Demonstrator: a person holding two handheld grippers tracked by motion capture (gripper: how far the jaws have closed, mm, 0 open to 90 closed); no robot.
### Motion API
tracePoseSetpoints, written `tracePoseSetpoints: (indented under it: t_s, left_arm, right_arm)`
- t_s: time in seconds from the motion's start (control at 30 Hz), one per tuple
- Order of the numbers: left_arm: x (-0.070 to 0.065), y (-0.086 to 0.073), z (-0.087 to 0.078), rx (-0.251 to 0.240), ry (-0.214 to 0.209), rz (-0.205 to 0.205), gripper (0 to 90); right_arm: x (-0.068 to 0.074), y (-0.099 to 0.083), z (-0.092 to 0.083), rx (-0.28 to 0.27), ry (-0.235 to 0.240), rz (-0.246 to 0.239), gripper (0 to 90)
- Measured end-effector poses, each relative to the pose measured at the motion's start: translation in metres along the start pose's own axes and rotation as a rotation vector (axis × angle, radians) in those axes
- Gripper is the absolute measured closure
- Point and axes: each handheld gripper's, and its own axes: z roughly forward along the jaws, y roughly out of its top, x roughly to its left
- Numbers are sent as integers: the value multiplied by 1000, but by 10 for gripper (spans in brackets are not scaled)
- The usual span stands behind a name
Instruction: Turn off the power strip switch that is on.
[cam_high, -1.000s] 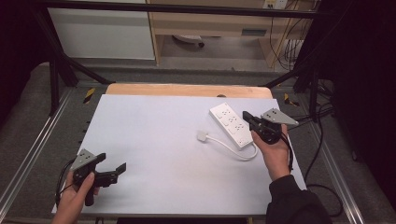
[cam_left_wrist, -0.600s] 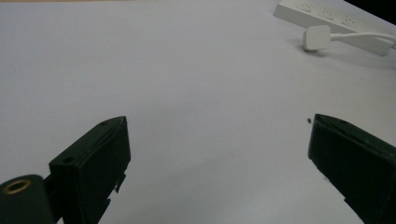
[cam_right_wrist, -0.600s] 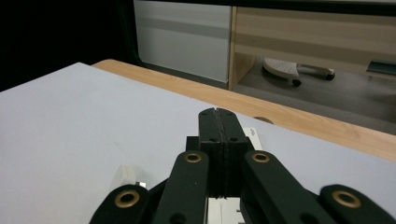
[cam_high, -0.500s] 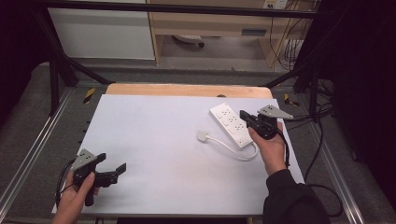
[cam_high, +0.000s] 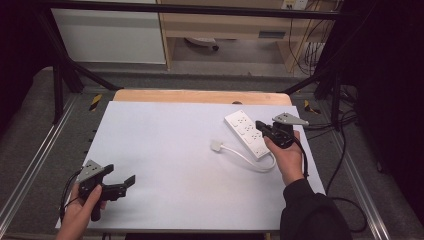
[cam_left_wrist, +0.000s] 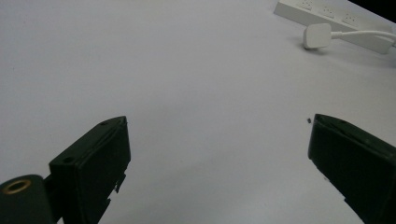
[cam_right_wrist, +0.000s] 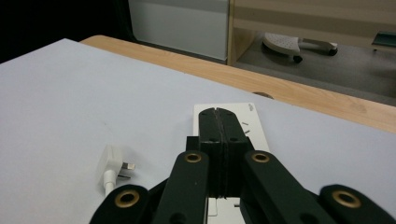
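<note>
White and matte, the tabletop (cam_high: 180, 150) is lying broad and bare across its middle and left, with a strip of pale wood (cam_high: 200, 96) showing along its far edge. A long white power strip (cam_high: 245, 132) is sitting near the right edge, its smooth cord looping to a flat plug (cam_high: 216, 146) beside it. The right tongs (cam_high: 262, 126) are hovering clenched over the strip. The left tongs (cam_high: 121, 181) are gaping, released, near the front left corner.
</note>
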Motion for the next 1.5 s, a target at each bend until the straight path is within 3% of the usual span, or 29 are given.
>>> tracePoseSetpoints:
  t_s: [0.5, 1.5]
  left_arm:
    - [0, 0, 0, 7, 1, 11, 56]
    - [-2, 0, 0, 4, -12, 24, 56]
  right_arm:
    - [4, -12, 13, 60, 15, -8, 900]
    - [-2, -35, 53, 195, -14, -27, 900]
